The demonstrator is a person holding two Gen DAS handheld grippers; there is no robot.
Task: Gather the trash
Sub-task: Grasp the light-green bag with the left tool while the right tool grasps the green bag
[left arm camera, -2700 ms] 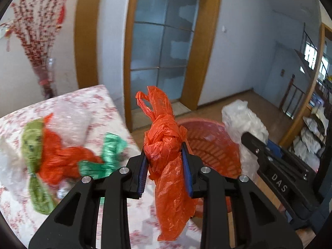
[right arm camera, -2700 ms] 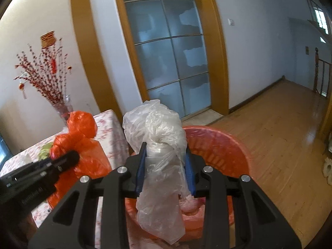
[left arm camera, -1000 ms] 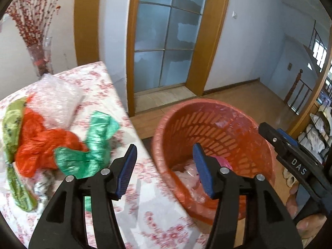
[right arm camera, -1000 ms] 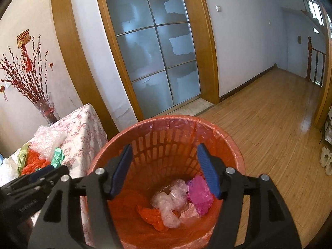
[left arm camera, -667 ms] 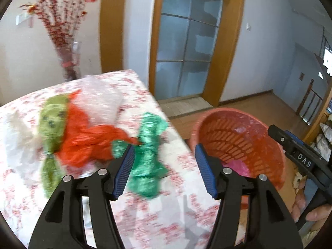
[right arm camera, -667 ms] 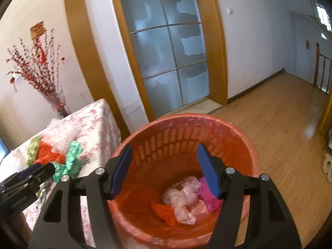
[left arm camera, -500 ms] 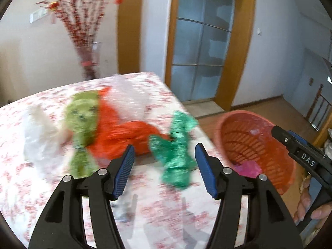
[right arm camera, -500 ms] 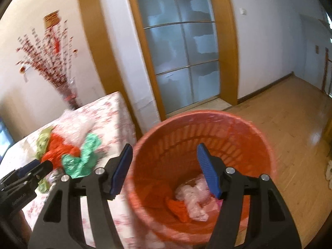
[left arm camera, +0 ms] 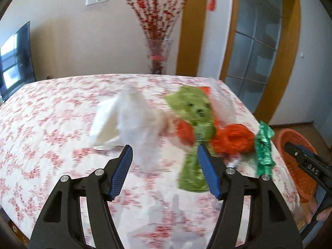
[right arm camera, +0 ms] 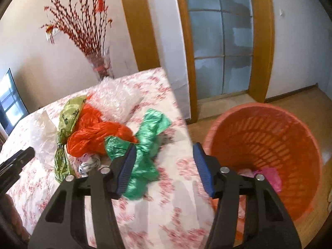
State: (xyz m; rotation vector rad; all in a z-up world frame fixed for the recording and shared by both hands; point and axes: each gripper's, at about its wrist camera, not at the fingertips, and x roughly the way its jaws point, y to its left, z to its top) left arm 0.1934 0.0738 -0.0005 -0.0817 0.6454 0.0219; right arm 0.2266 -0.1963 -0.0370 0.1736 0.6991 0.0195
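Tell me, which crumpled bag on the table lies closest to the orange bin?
The dark green bag. It lies at the table's edge beside the orange bin; the orange bag, lime bag and white bag lie farther away.

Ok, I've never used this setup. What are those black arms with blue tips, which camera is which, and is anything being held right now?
They are two hand-held grippers carried by a person, each with a fisheye camera looking along its fingers. The left hand-held gripper faces the flowered table, above a white bag and a light green bag. The right hand-held gripper hangs over a dark green bag, beside the orange basket. An orange bag lies there too. Both are open and empty; the right one's jaws have just been closing.
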